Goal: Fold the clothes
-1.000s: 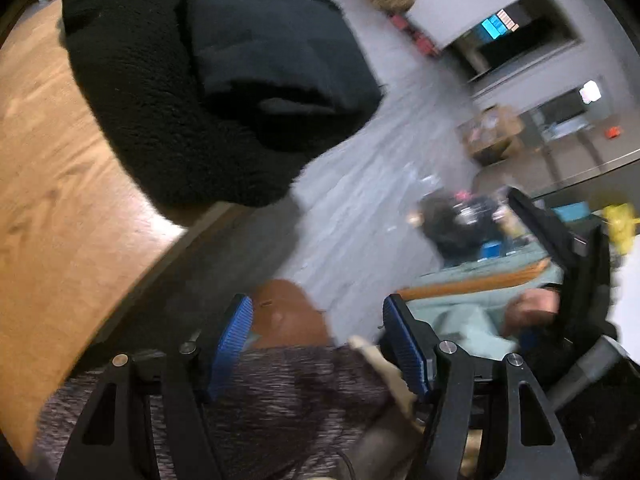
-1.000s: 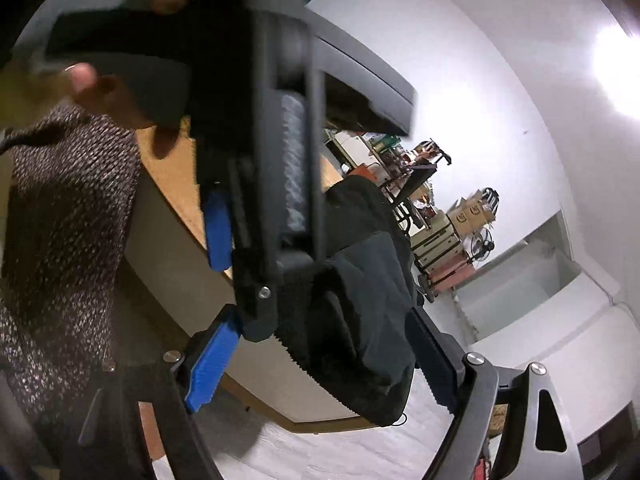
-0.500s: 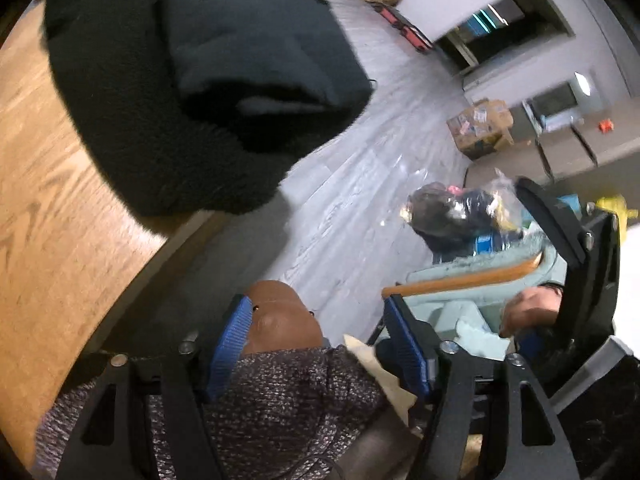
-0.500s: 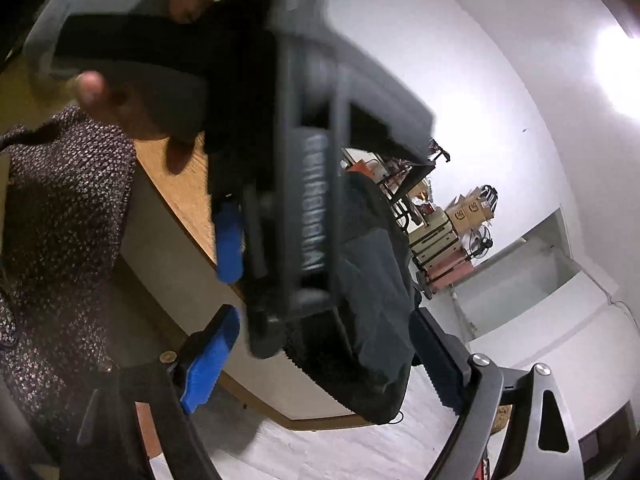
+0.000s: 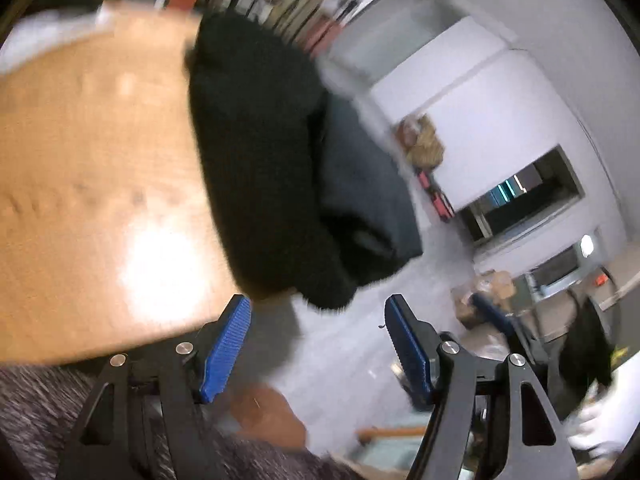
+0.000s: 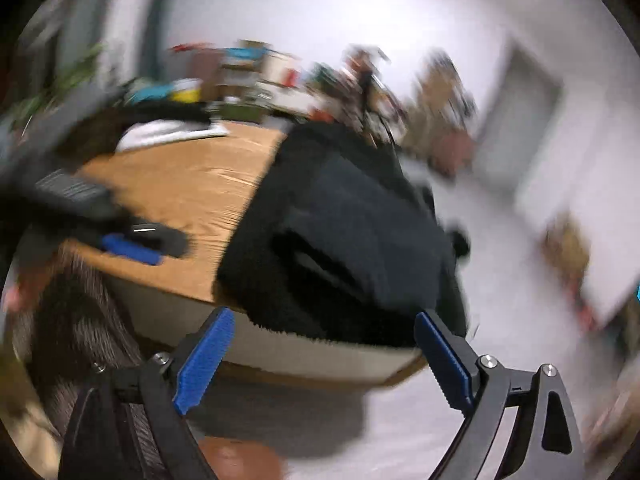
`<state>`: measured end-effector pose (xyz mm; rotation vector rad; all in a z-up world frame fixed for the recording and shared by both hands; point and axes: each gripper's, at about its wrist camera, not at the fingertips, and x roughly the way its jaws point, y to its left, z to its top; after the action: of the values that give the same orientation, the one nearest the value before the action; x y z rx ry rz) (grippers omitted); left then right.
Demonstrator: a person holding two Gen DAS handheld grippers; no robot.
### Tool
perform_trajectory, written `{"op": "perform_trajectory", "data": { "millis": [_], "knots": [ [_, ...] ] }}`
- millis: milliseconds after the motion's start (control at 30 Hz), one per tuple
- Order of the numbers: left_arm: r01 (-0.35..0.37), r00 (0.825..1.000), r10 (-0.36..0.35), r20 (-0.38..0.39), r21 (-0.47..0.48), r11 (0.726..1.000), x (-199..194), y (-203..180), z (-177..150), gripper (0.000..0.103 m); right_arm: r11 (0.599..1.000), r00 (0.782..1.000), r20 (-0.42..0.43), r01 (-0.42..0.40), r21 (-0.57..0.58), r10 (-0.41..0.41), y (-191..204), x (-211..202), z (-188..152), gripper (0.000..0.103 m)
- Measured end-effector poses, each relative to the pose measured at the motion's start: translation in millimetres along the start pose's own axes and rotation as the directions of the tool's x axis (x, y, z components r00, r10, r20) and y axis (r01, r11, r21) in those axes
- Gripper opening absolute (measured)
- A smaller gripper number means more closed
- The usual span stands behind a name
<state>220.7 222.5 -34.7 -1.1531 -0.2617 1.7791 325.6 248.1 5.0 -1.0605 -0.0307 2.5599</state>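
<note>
1. Item, stack of folded clothes [image 5: 272, 184]: a black fleece garment with a dark navy folded garment [image 5: 364, 184] lying on top. It sits at the corner of the wooden tabletop [image 5: 92, 168], and its near edge overhangs the tabletop's rim toward the floor.
2. Progress, as judged: these 2 garments look already folded and stacked. No unfolded garment shows on the tabletop, so what remains of the task cannot be read from these views.
3. Left claw [image 5: 318, 350]: jaws wide apart, nothing between the blue pads; it hangs off the tabletop's edge, just short of the stack's overhanging hem.
4. Right claw [image 6: 324, 360]: jaws wide, having just been opening further, nothing between them; the stack [image 6: 344, 240] shows beyond the pads, not touched by them.
5. Speckled grey knit fabric [image 5: 36, 412]: shows low in both views. Whether it is the person's clothing or a garment awaiting folding cannot be told.
6. Hard to make out: both views are smeared by motion. The far room's clutter is unreadable, a white object [image 6: 168, 132] at the tabletop's far end cannot be identified, and the stack's far side is hidden.
</note>
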Motion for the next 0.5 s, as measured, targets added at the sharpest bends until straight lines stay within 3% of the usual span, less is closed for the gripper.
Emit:
{"op": "perform_trajectory", "data": {
  "millis": [100, 167, 333, 500],
  "knots": [
    [-0.007, 0.988, -0.014, 0.153, 0.133, 0.991, -27, -26, 7, 0.075, 0.974, 0.994, -0.069, -0.065, 0.217, 0.082, -27, 10, 2, 0.094],
    [0.020, 0.982, -0.050, 0.181, 0.167, 0.986, -35, -33, 6, 0.077, 0.954, 0.992, -0.072, -0.081, 0.290, 0.106, -35, 9, -2, 0.094],
    [0.051, 0.974, -0.098, 0.204, 0.225, 0.973, -48, -48, 3, 0.077, 0.950, 0.993, -0.078, -0.061, 0.307, 0.089, -43, 14, 0, 0.094],
    [0.060, 0.972, -0.133, 0.192, 0.347, 0.936, -68, -70, -5, 0.077, 0.943, 0.992, -0.081, -0.061, 0.327, 0.092, -49, 17, 3, 0.094]
  ]
}}
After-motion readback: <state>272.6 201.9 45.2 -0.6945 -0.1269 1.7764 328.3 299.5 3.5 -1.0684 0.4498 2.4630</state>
